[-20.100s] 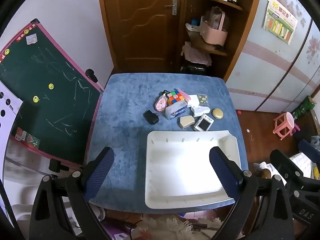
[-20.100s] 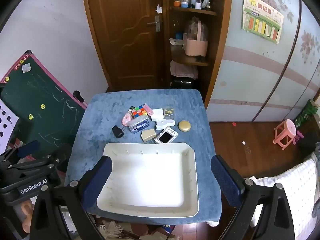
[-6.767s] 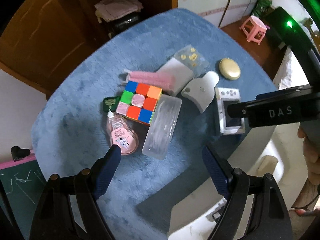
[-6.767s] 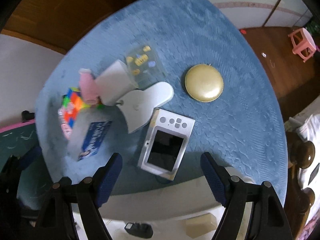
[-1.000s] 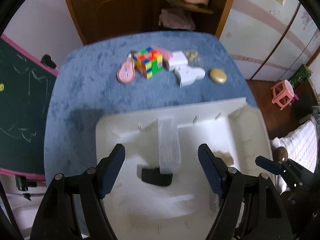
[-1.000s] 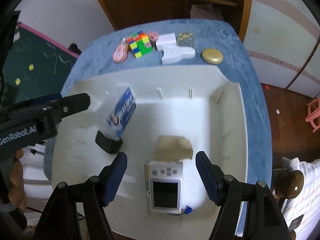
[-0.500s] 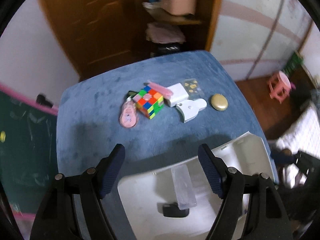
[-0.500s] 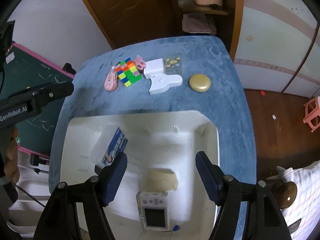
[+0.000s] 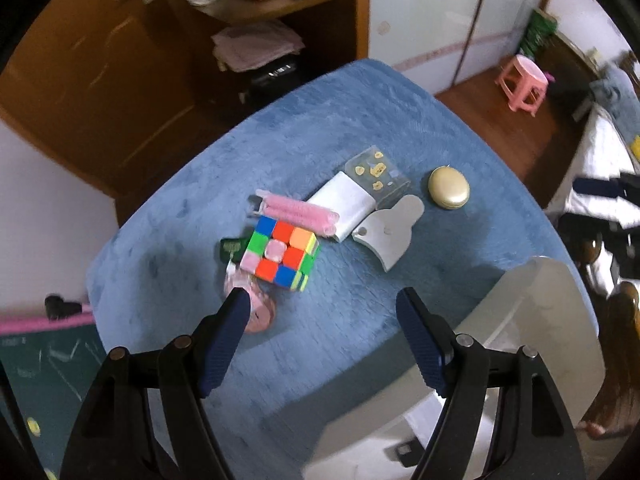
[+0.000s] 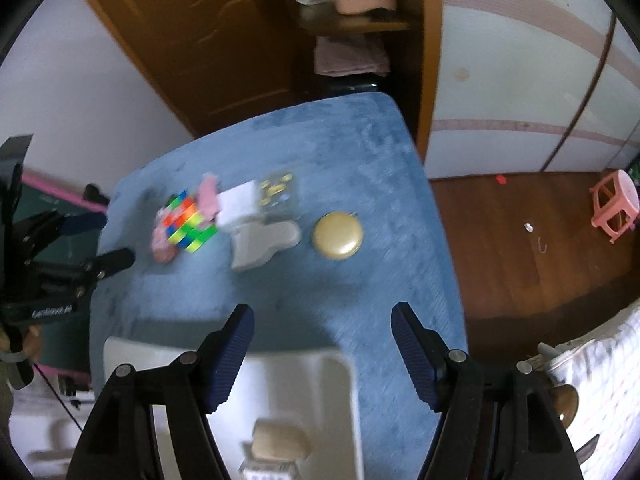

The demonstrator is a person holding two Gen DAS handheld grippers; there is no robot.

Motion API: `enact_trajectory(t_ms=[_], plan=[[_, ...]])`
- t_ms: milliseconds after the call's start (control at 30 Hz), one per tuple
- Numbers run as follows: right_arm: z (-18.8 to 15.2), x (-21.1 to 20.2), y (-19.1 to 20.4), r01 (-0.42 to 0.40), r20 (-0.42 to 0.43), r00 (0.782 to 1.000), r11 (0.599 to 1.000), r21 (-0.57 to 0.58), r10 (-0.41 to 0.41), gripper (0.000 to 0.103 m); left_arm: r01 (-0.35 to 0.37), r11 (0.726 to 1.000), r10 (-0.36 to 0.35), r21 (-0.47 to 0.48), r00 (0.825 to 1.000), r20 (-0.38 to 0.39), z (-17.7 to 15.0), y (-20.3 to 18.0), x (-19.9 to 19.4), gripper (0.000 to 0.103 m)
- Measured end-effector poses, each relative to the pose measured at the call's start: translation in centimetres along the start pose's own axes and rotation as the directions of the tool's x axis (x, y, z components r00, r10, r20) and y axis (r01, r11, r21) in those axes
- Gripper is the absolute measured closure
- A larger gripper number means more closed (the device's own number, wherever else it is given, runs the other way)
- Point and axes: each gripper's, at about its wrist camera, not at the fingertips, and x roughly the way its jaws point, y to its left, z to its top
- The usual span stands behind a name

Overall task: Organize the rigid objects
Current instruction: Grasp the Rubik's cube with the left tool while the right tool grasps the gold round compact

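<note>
Fingers of the left gripper [image 9: 323, 304] stand apart and empty; the left tip overlaps a pink disc [image 9: 256, 312]. Just ahead lies the cube [image 9: 281, 253], slightly left of centre, square to no clear axis, so any approach suits. Right gripper [image 10: 322, 318], also spread and empty, hovers near the tray [image 10: 340, 392] rim, with the gold disc [image 10: 338, 235] straight ahead. For the cube, the left looks nearer.

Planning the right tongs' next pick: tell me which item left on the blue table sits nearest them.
The round gold compact. It lies alone on the blue table, just ahead of the open right tongs; the Rubik's cube and the others cluster farther left.
</note>
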Motion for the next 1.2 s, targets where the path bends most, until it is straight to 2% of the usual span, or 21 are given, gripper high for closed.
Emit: enact_trajectory(t_ms=[133,233,333,500,767,933,1033,1200], plan=[[2.6,2.7,-1.1,0.003,-0.048,0.999,0.997,0.077,0.001,0.031,0.029,0.998,-0.025,0.054,0.998,-0.061,1.3,1.3,2.6,0.025],[4.2,5.0,-1.3,0.038,-0.089,0.996,0.991,0.131,-0.027,0.031,0.026,0.996,-0.016,0.081,0.993,-0.119,2.0,2.6,4.7,0.025],[5.4,7.2,-1.0,0.042,-0.128,0.992,0.986,0.162,-0.022,0.031,0.020,0.996,-0.007,0.087,0.989,-0.147,2.5,3.8,6.1,0.025],[6.3,10.2,-1.2,0.052,-0.195,0.981,0.974,0.221,-0.008,0.031,0.054,0.993,-0.037,0.104,0.987,-0.158,3.2,4.5,7.0,0.025],[7.0,12.8,-2.4,0.053,-0.248,0.968,0.950,0.307,0.026,0.031,0.078,0.971,-0.033,0.228,0.981,-0.193,4.2,2.5,9.0,0.025],[7.6,14.0,-2.0,0.061,-0.269,0.963,0.948,0.311,0.026,0.031,0.053,0.956,0.004,0.288,0.981,-0.194,4.6,1.4,10.2,0.025],[7.6,14.9,-1.7,0.082,-0.287,0.958,0.949,0.303,0.009,0.031,0.064,0.955,-0.004,0.290,0.979,-0.202,4.8,1.3,10.6,0.025],[7.4,15.8,-1.3,0.119,-0.309,0.951,0.949,0.293,-0.024,0.031,0.043,0.949,0.025,0.313,0.978,-0.208,5.1,1.2,11.5,0.025]])
